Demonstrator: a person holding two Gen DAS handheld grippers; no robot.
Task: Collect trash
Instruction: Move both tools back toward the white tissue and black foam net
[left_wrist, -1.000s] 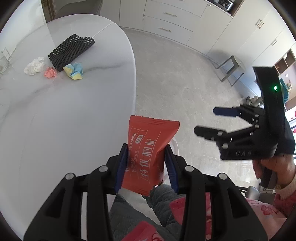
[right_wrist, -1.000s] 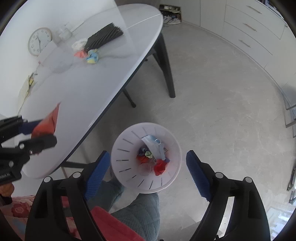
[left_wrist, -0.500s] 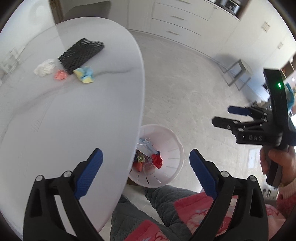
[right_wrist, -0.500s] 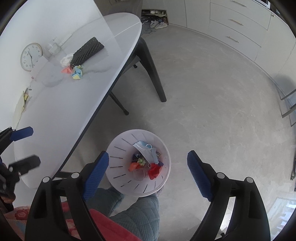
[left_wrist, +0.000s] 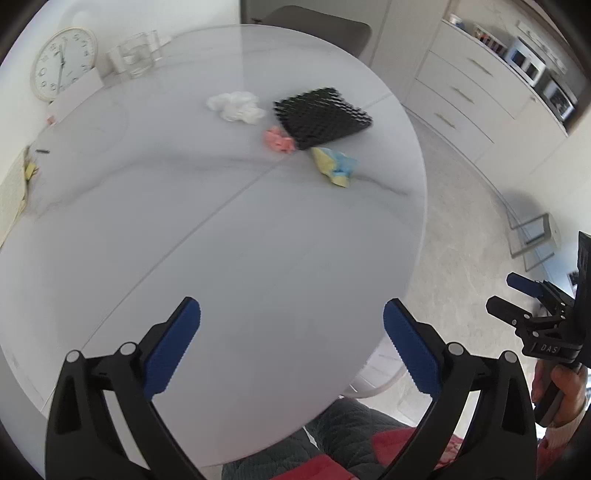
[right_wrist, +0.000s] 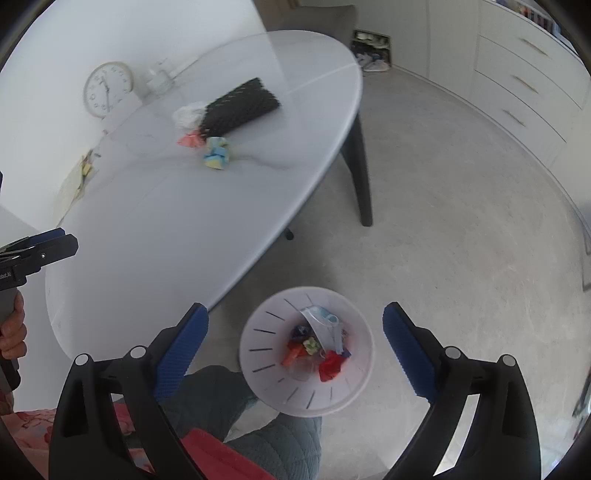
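Observation:
My left gripper (left_wrist: 291, 339) is open and empty above the near part of the white table (left_wrist: 221, 240). Far on the table lie a white crumpled tissue (left_wrist: 236, 106), a pink scrap (left_wrist: 279, 140), a yellow-and-blue crumpled wad (left_wrist: 334, 166) and a black foam mesh sheet (left_wrist: 323, 118). My right gripper (right_wrist: 295, 343) is open and empty above the white trash bin (right_wrist: 266, 354) on the floor, which holds a face mask and several coloured wrappers. The same trash shows in the right wrist view: wad (right_wrist: 217, 153), mesh (right_wrist: 240, 107).
A round clock (left_wrist: 62, 70) and glass jars (left_wrist: 135, 55) stand at the table's far left. Papers (left_wrist: 14, 184) lie at the left edge. A dark table leg (right_wrist: 360, 173) stands on the grey floor. White cabinets (left_wrist: 472, 92) line the far wall. My knees are below the grippers.
The left gripper opened and dropped the red snack packet into the bin, then swung up and left over the table. The right gripper stayed open above the bin.

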